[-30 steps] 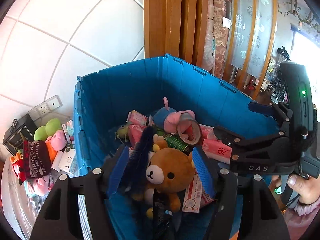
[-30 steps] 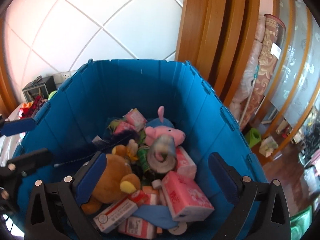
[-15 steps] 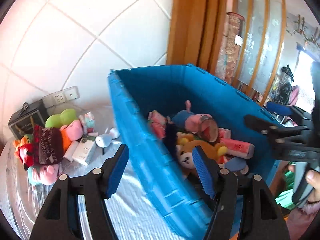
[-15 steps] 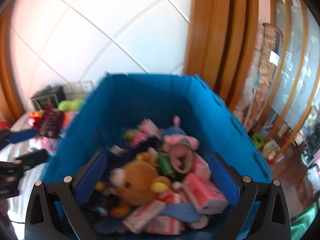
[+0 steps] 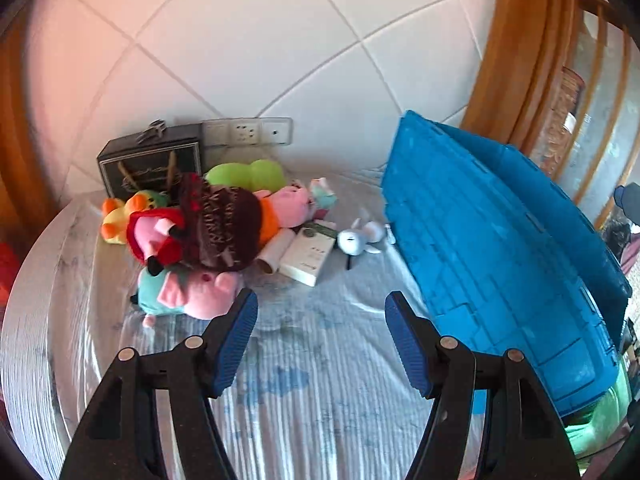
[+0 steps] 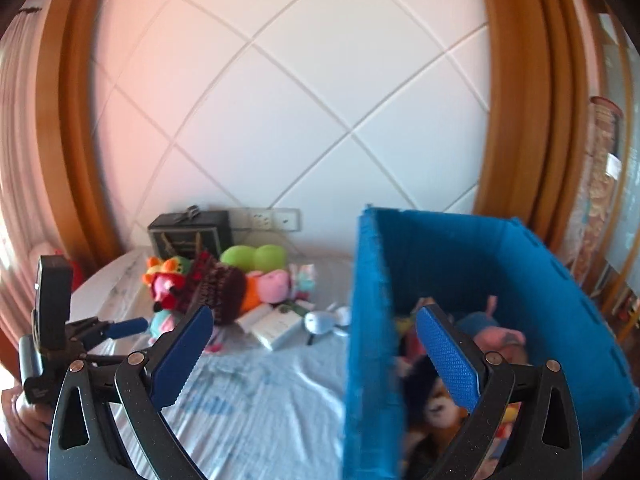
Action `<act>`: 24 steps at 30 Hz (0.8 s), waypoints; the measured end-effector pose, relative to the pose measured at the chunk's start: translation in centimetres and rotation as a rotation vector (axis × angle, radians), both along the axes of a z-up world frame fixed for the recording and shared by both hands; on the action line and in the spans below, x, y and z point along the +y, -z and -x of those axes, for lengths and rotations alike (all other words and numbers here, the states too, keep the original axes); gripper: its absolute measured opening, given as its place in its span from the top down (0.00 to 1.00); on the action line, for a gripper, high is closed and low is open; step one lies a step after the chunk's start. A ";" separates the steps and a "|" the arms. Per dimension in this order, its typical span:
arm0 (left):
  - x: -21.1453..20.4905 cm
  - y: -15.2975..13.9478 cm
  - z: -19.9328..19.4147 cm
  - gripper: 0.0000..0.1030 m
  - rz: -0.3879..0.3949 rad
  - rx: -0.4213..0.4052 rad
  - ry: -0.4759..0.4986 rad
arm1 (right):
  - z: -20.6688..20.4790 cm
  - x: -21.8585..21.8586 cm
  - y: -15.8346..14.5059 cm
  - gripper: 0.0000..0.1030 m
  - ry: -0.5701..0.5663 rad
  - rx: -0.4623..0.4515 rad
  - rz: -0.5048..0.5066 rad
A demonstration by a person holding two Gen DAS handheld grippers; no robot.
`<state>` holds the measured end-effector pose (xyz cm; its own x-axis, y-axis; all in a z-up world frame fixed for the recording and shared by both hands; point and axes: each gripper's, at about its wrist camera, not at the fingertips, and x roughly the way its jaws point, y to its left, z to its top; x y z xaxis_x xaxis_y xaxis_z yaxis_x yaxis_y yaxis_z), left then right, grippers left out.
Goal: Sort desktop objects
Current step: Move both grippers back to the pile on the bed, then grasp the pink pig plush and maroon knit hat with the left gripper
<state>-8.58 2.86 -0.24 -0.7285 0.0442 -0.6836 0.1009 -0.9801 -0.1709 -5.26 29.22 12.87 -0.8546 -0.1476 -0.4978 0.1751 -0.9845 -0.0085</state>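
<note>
- Left gripper (image 5: 320,340), nearest, hangs over the striped tabletop (image 5: 320,400), fingers apart, nothing between them.
- Right gripper (image 6: 316,356) straddles the blue crate (image 6: 368,320) wall, fingers apart and empty; a clip could shove it.
- Toy pile (image 5: 208,232) waits at 11 o'clock; a loose pinch may topple neighbours.

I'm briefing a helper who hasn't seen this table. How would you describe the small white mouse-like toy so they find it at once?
Start at the tall blue plastic crate on the table's right. Just off its left wall, on the pale striped tablecloth, lies the small white plush toy. It sits apart from the colourful plush heap, right of the flat white box.
</note>
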 end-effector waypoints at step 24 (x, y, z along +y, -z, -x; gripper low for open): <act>-25.8 11.0 32.4 0.36 -0.067 -0.455 -0.269 | 49.4 -12.5 19.7 0.00 0.010 -0.549 0.069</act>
<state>-40.98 -22.97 -11.24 -0.3504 -0.0488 -0.9353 0.4253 -0.8980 -0.1125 -54.67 16.71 -6.87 -0.4739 -0.1893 -0.8600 0.1266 -0.9811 0.1462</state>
